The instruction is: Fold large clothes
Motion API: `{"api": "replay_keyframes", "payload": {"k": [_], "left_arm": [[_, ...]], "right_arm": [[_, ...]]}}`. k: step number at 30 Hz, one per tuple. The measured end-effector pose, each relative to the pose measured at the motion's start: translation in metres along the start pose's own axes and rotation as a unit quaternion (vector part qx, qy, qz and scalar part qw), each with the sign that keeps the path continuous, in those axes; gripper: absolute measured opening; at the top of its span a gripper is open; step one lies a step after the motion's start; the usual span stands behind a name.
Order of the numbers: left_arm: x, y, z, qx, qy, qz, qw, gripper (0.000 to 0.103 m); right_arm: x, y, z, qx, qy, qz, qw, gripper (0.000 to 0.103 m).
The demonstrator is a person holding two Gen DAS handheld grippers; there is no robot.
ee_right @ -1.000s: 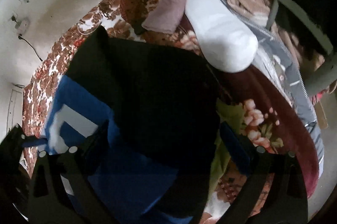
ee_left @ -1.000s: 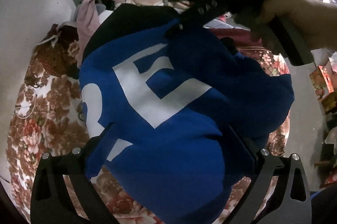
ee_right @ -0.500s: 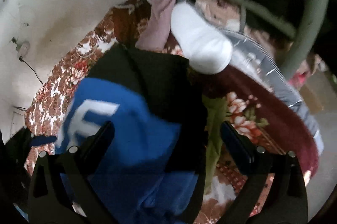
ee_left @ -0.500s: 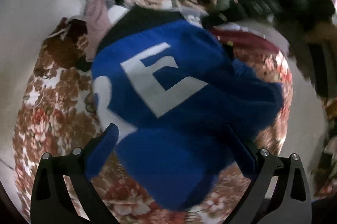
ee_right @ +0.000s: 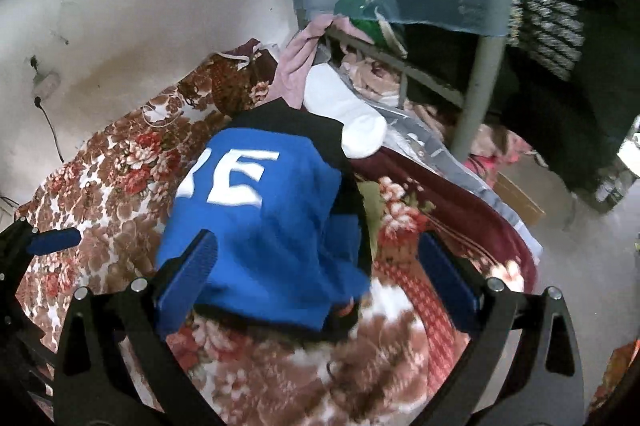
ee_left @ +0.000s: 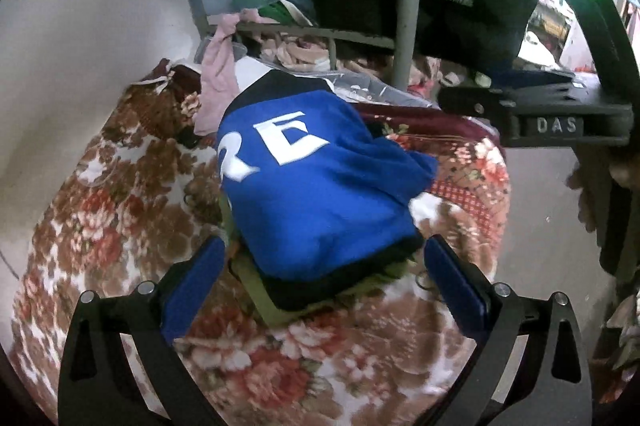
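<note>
Blue sweatshirt (ee_left: 320, 194) sits folded into a compact bundle on the floral blanket (ee_left: 120, 218) covering the bed, dead centre in both wrist views, white letters facing up, black lining showing at the near and far edges. An olive garment (ee_left: 256, 290) lies under it, poking out at the bundle's 7 o'clock.

Left gripper (ee_left: 320, 278): jaws wide, nothing between them, hovering above the bundle's near edge, apparently clear of the fabric. Right gripper (ee_right: 316, 266): jaws wide too, empty, above the bundle's near-right corner. Right view is motion-blurred at the bottom, so I can't tell whether its pads graze the cloth.

Risks from here, my read:
- A loose blue flap (ee_left: 416, 166) sticks out at 3 o'clock of the bundle. Untucked, it can spring the fold open; any nudge there undoes the stack.
- Coming down at 6–7 o'clock, a jaw could pinch the olive garment or blanket pile along with the sweatshirt and drag everything.
- Fleece is thick and slippery. Gripping only the top layer would peel it off rather than move the bundle.
- Bundle is crowded at 12 o'clock by a pink cloth (ee_left: 218, 74) and white pillow (ee_right: 348, 114); pushing it forward would rumple the far edge.
- The two grippers are close together, the right gripper's body at 3 o'clock in the left view. Collision is possible if both converge.
</note>
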State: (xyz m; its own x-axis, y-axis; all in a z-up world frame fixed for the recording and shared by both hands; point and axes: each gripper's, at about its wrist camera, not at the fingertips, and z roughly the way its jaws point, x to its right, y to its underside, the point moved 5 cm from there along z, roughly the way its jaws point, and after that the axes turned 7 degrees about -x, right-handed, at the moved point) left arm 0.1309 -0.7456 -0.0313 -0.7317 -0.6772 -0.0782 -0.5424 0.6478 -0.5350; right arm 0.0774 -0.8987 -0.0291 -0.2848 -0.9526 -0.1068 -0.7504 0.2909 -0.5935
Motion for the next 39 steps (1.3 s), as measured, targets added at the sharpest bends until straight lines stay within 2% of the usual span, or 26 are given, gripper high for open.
{"api": "replay_keyframes", "payload": {"k": [4, 8, 10, 13, 17, 20, 30, 35, 39], "left_arm": [[0.012, 0.028, -0.029, 0.007, -0.007, -0.029, 0.9995, 0.098], [0.024, 0.044, -0.040, 0.006, -0.029, -0.042, 0.9987, 0.098], [0.028, 0.045, -0.045, 0.012, -0.038, -0.058, 0.9975, 0.098], [0.033, 0.046, -0.051, 0.009, -0.073, -0.095, 0.9928, 0.098], [0.037, 0.039, -0.063, 0.033, -0.080, -0.138, 0.9866, 0.098], [0.038, 0.031, -0.065, 0.036, -0.087, -0.161, 0.9824, 0.098], [0.046, 0.011, -0.055, 0.040, -0.097, -0.152, 0.9827, 0.098], [0.043, 0.009, -0.053, 0.039, -0.098, -0.140, 0.9845, 0.098], [0.042, 0.008, -0.052, 0.038, -0.083, -0.140, 0.9859, 0.098]], "right_arm": [[-0.005, 0.025, -0.041, 0.009, -0.009, 0.012, 1.000, 0.098], [-0.008, 0.045, -0.061, 0.011, -0.027, 0.006, 1.000, 0.098], [-0.009, 0.051, -0.066, 0.018, -0.039, -0.014, 0.999, 0.098], [-0.007, 0.060, -0.070, 0.021, -0.033, -0.054, 0.998, 0.098], [0.005, 0.065, -0.069, -0.001, -0.046, -0.065, 0.997, 0.098], [0.017, 0.065, -0.071, 0.000, -0.052, -0.061, 0.997, 0.098], [0.042, 0.057, -0.060, -0.015, -0.076, -0.041, 0.996, 0.098], [0.038, 0.056, -0.053, -0.025, -0.083, -0.029, 0.996, 0.098], [0.029, 0.053, -0.048, -0.028, -0.085, -0.039, 0.995, 0.098]]}}
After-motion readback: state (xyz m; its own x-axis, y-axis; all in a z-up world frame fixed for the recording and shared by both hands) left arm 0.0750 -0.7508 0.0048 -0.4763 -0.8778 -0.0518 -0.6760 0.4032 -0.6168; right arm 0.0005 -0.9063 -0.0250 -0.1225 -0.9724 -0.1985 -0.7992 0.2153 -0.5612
